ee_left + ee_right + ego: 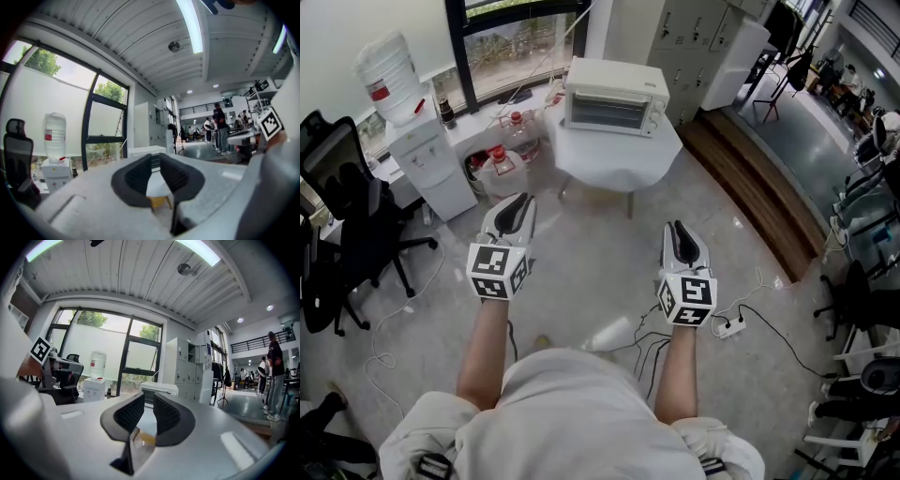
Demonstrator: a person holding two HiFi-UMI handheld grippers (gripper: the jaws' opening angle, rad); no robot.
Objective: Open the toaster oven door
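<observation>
TOOLS: left tool [517, 204], right tool [682, 234] narrow, empty | RISK: narrow gap may miss toaster oven [619, 80] door [607, 114]; hard pull may slide oven

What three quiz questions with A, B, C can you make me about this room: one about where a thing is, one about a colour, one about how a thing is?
1. Where does the toaster oven stand?
A. on the floor
B. on a table with a white cloth
C. on a chair

2. What colour is the office chair at the left of the head view?
A. yellow
B. pink
C. black

3. How is the toaster oven's door?
A. shut
B. hanging wide open
C. lying on the floor

Answers:
1 B: the white-draped table carries it, near the window.
2 C: its seat and back are black.
3 A: the door sits flat against the front of the toaster oven.
</observation>
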